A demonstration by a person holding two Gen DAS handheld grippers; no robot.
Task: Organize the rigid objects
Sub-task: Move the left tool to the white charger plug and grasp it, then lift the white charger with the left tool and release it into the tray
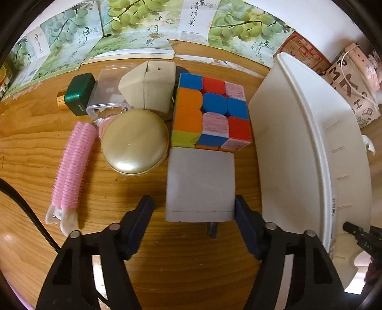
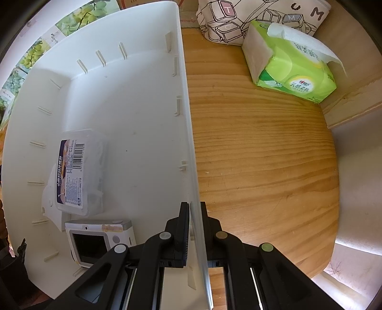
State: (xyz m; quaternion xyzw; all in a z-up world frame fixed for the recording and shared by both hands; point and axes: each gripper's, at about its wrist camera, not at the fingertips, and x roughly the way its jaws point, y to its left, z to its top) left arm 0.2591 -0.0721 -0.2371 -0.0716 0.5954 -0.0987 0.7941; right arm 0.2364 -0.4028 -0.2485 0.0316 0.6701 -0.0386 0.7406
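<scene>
Grey charger (image 1: 200, 183) is lying on the wooden bench (image 1: 167, 257), prongs toward the camera, between the fingers of the left gripper (image 1: 193, 208). The gripper is about half open; its right finger appears to touch the charger's side, a small gap is seen at the left finger, so no firm grip can be told.

Beyond the charger, touching or nearly so, a Rubik's cube (image 1: 211, 111) is seen. Left of it a gold round case (image 1: 135, 140), a beige block (image 1: 148, 89), a clear box (image 1: 107, 93), a green box (image 1: 80, 93) and a pink hair roller (image 1: 71, 171) are laid out on the bench. A white bin (image 1: 298, 147) stands just right of the charger and cube.

In the right wrist view the right gripper (image 2: 193, 209) is closed tightly on the bin's wall (image 2: 188, 143), pointing down, one finger inside and one outside. Inside the bin a labelled clear plastic box (image 2: 76, 171) and a small white device with a dark screen (image 2: 95, 240) are lying near the left wall, just beside each other. Outside the bin, a green tissue pack (image 2: 291, 62) and a patterned pouch (image 2: 238, 21) are seen at the far end of the bench.
</scene>
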